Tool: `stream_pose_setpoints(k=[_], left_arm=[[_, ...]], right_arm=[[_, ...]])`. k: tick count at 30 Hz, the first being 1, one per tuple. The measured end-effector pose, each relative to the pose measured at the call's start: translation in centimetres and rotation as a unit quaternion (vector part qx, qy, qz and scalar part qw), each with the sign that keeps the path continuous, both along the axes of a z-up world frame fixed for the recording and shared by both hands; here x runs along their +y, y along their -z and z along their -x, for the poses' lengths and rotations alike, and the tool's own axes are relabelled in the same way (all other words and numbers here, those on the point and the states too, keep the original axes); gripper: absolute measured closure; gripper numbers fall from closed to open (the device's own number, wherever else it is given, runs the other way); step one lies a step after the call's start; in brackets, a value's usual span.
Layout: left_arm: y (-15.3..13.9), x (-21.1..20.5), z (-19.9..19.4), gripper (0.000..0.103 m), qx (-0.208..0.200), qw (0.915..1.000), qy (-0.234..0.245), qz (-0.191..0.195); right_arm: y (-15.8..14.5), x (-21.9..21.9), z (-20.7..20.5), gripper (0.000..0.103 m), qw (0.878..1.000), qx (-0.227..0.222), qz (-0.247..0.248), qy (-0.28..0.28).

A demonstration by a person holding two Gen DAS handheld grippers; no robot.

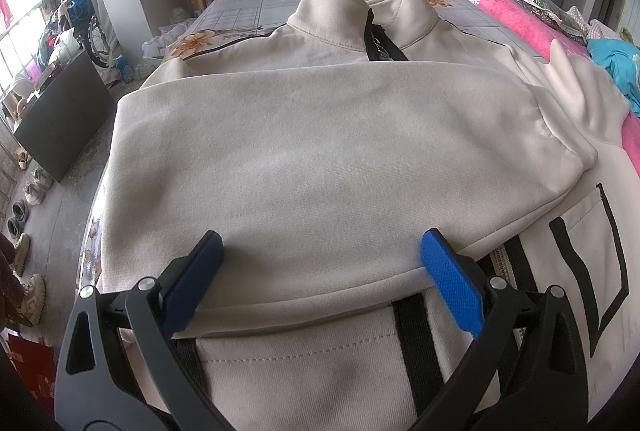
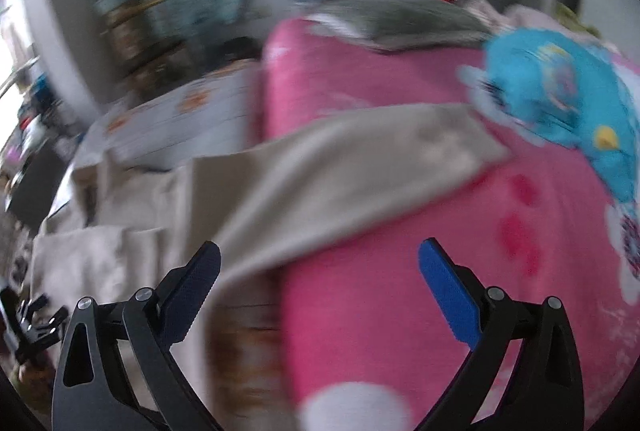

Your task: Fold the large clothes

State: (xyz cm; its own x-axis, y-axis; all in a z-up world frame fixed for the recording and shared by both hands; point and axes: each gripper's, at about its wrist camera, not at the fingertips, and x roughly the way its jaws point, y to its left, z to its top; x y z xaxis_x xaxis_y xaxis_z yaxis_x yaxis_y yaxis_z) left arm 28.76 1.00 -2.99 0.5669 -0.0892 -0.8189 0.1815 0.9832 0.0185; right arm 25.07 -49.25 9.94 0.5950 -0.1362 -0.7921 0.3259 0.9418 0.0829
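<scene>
My biggest worry is the sleeve I see folded across the chest of the cream jacket (image 1: 320,159): it lies loose on the body, and if my left claw (image 1: 322,263) drags or closes on only the top layer, that fold will slide off or bunch up. A second risk sits on the other side. The right sleeve (image 2: 360,159) stretches out over the pink blanket (image 2: 400,271), and the fleece looks grippy; I judge that pinching too deep would lift blanket with cloth. The right-hand view is also smeared by motion, so aiming there is uncertain, and a fast sweep could flick the sleeve further away.

My left claw stands wide, holding nothing. The folded sleeve's lower edge runs between its two pads, just ahead of the tips, with the jacket's black-striped front panel directly under it. The collar and zip lie far ahead, beyond the folded sleeve.

My right claw (image 2: 320,263) is also spread wide and empty. The outstretched sleeve passes just ahead of and over its left finger, running up and to the right, with its cuff well ahead of the claw. Bare blanket lies between the pads.
</scene>
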Motion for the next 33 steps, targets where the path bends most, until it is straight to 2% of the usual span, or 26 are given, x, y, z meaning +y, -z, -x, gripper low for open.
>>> stream_pose_setpoints(k=[3, 6, 12, 15, 18, 23, 28, 30, 31, 33], left_arm=[[0.0, 0.0, 0.0, 0.007, 0.000, 1.0000, 0.000, 0.000], [0.0, 0.0, 0.0, 0.007, 0.000, 1.0000, 0.000, 0.000], [0.0, 0.0, 0.0, 0.007, -0.001, 1.0000, 0.000, 0.001], [0.0, 0.0, 0.0, 0.007, -0.001, 1.0000, 0.000, 0.000], [0.0, 0.0, 0.0, 0.007, -0.001, 1.0000, 0.001, 0.001], [-0.1, 0.0, 0.1, 0.007, -0.001, 1.0000, 0.001, 0.001], [-0.1, 0.0, 0.1, 0.007, -0.001, 1.0000, 0.000, 0.001], [0.0, 0.0, 0.1, 0.007, -0.001, 1.0000, 0.000, 0.001], [0.0, 0.0, 0.1, 0.007, -0.001, 1.0000, 0.000, 0.001], [0.0, 0.0, 0.1, 0.007, -0.001, 1.0000, 0.000, 0.001]], right_arm=[[0.1, -5.7, 1.3, 0.006, 0.998, 0.011, -0.012, 0.058], [0.8, -10.4, 2.1, 0.006, 0.992, 0.010, -0.049, 0.112], [3.8, -16.4, 0.5, 0.022, 0.969, -0.016, -0.170, 0.178], [5.6, -18.1, -1.4, 0.028, 0.958, -0.024, -0.209, 0.196], [7.3, -19.8, -3.3, 0.039, 0.947, -0.036, -0.234, 0.217], [9.6, -21.7, -5.2, 0.049, 0.935, -0.049, -0.257, 0.238], [11.7, -23.2, -5.5, 0.067, 0.922, -0.068, -0.272, 0.268], [11.9, -23.4, -5.6, 0.079, 0.923, -0.069, -0.264, 0.271], [11.9, -23.4, -5.6, 0.082, 0.925, -0.064, -0.258, 0.271], [11.7, -23.3, -5.6, 0.092, 0.929, -0.062, -0.248, 0.267]])
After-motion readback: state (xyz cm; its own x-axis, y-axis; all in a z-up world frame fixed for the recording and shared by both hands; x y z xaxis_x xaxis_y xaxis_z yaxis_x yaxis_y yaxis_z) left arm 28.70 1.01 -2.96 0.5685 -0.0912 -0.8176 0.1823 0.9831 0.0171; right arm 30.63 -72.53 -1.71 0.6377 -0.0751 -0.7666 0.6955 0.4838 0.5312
